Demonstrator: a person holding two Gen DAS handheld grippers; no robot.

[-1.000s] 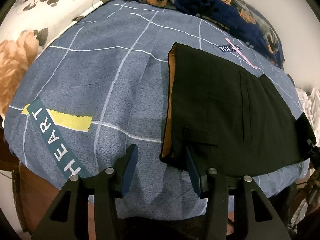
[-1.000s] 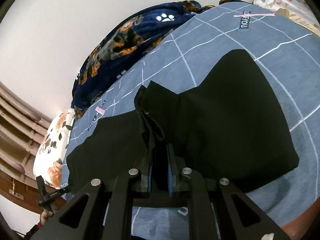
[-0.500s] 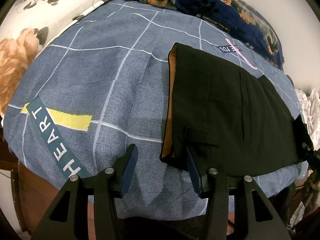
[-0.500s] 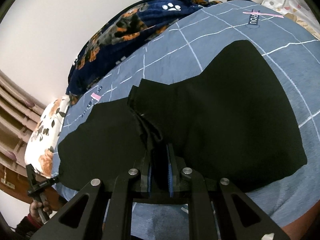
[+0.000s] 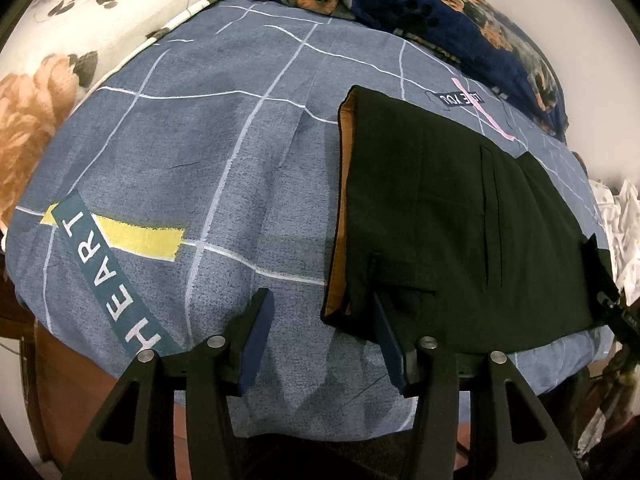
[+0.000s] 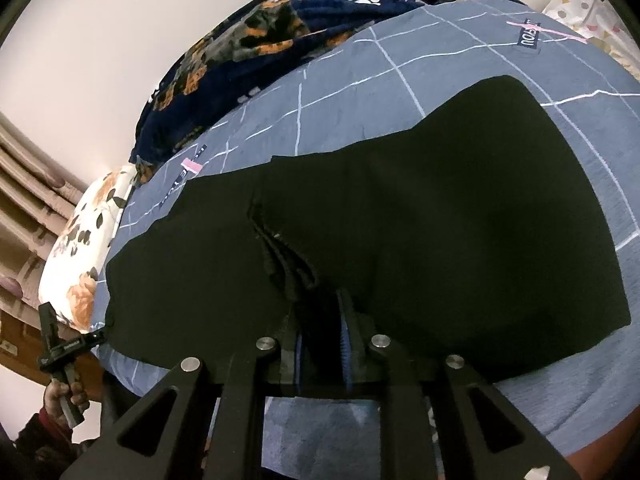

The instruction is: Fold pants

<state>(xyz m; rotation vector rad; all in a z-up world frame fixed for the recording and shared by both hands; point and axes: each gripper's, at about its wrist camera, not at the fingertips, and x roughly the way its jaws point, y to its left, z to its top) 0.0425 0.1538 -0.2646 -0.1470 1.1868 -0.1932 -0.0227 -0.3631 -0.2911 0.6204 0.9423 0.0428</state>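
Black pants lie flat on the blue grid bedsheet, waistband with orange lining at the left end. My left gripper is open, low over the sheet by the near waistband corner; its right finger touches the pants' edge. In the right wrist view the pants have their leg end folded over towards the waist. My right gripper is shut on the bunched leg hems, held low over the pants. The left gripper shows at the far left, held by a hand.
A dark blue dog-print blanket lies along the bed's far side by the wall. A floral pillow sits at the left end. White patterned cloth lies at the right. The bed's near edge drops to a wooden frame.
My right gripper has carried the leg hems farther towards the waist and lower, so the folded layer now lies flatter. The left gripper has barely moved.
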